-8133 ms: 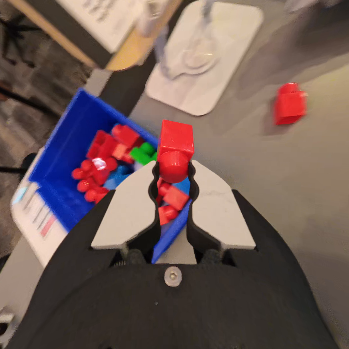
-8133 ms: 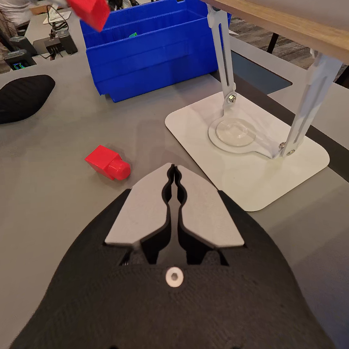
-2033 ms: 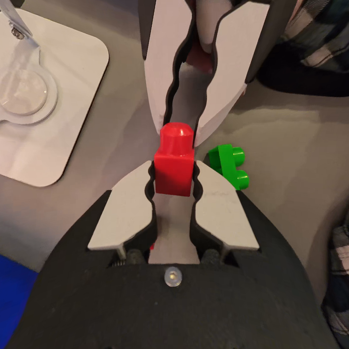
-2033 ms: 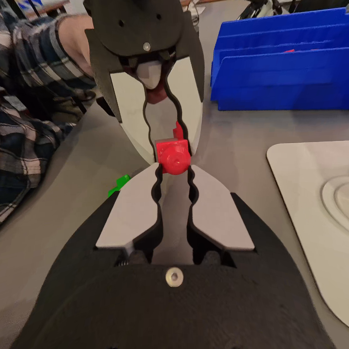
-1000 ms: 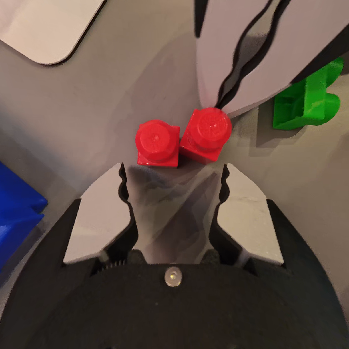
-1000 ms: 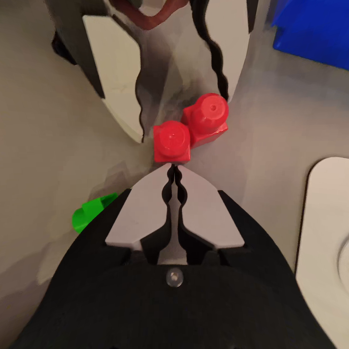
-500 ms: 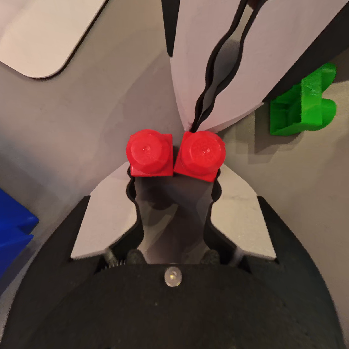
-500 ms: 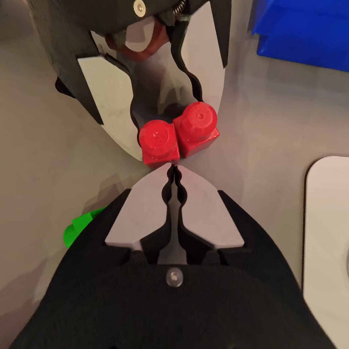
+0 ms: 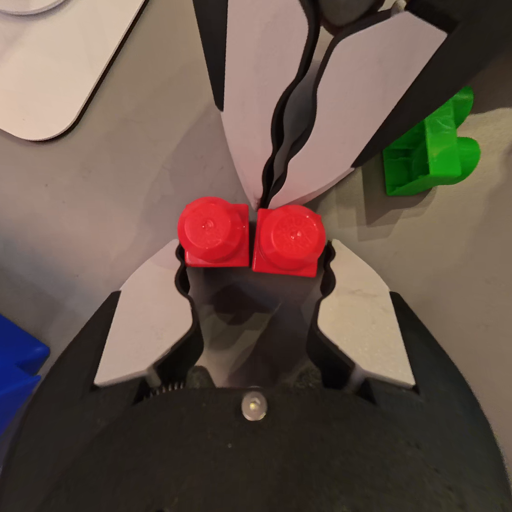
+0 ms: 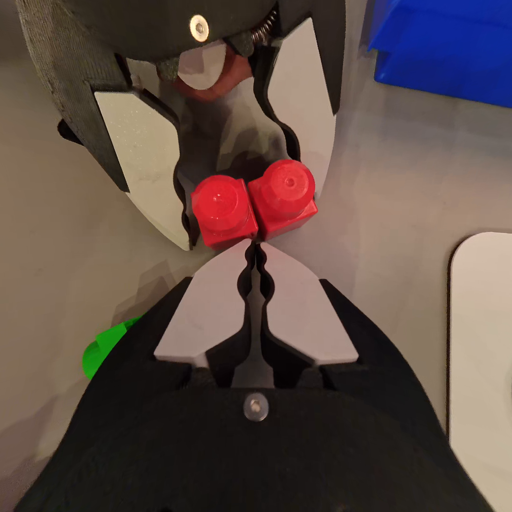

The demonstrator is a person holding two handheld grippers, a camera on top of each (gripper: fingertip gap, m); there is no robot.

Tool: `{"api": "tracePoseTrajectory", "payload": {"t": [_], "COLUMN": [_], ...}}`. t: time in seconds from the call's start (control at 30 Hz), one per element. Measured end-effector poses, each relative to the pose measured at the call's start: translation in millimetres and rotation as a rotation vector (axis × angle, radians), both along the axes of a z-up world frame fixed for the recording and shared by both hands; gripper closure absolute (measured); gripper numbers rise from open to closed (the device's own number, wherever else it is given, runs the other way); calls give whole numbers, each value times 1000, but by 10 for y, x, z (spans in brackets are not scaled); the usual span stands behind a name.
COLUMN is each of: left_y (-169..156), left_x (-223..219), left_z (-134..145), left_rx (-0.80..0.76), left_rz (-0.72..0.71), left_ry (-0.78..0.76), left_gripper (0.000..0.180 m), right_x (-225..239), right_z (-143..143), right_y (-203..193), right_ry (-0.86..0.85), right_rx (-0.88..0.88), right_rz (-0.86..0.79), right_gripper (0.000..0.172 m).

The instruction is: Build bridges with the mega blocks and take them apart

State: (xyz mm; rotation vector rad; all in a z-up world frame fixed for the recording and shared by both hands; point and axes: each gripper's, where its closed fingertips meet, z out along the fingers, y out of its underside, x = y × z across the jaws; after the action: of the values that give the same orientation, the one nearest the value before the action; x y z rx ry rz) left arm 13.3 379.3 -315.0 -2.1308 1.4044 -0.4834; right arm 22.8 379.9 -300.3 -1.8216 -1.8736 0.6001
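Two red one-stud blocks stand upright side by side on the grey table, the left one [image 9: 213, 235] and the right one [image 9: 291, 238] almost touching. My left gripper [image 9: 253, 245] is wide open around the pair, with its pads [image 9: 177, 249] right beside the blocks' outer sides and a thin gap showing on the right. My right gripper [image 10: 253, 245] is shut and empty, its tips at the seam between the blocks [image 10: 221, 207] [image 10: 282, 194]. It shows opposite in the left wrist view [image 9: 263, 205].
A green two-stud block [image 9: 432, 155] lies on its side to the right, and shows beside my right gripper's body [image 10: 102, 349]. A blue bin [image 10: 443, 55] stands at the far right of the right wrist view. A white stand base [image 9: 55, 69] lies nearby. Less than 4 cm separates the two grippers' tips.
The left jaws moved in and closed around the two skewed red blocks, squaring them side by side, then widened a little. The shut right gripper stayed pressed at their far side.
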Motion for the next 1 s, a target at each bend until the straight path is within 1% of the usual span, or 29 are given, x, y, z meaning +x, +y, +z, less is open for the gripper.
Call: {"api": "tracePoseTrajectory", "payload": {"t": [0.1,0.27,0.3,0.37,0.47,0.63,0.77,0.9,1.0], "left_y": [33,68,82,90,101,103,94,51,44], "left_x": [20,16,0,-17,-35,-48,-45,-15,7], "left_z": [10,19,28,26,24,26,29,24,24], "left_rx": [14,26,29,38,31,34,38,25,28], "left_rz": [3,-1,5,6,13,10,-7,-36,-45], "left_ry": [-17,-30,-36,-37,-39,-44,-42,-46,-45], "left_gripper": [93,97,102,102,102,102,101,101,100], "right_x": [-6,27,31,12,45,135,160,67,-18], "right_z": [8,2,8,40,53,148,116,96,50], "right_y": [10,37,40,13,42,175,281,353,309], "right_ry": [6,3,9,37,27,61,56,75,68], "right_rx": [-1,3,1,-29,-19,-35,-13,9,2], "right_rz": [-6,-14,-15,-12,-11,-66,-131,-180,-156], "right_gripper": [172,172,172,172,171,168,168,169,172]}}
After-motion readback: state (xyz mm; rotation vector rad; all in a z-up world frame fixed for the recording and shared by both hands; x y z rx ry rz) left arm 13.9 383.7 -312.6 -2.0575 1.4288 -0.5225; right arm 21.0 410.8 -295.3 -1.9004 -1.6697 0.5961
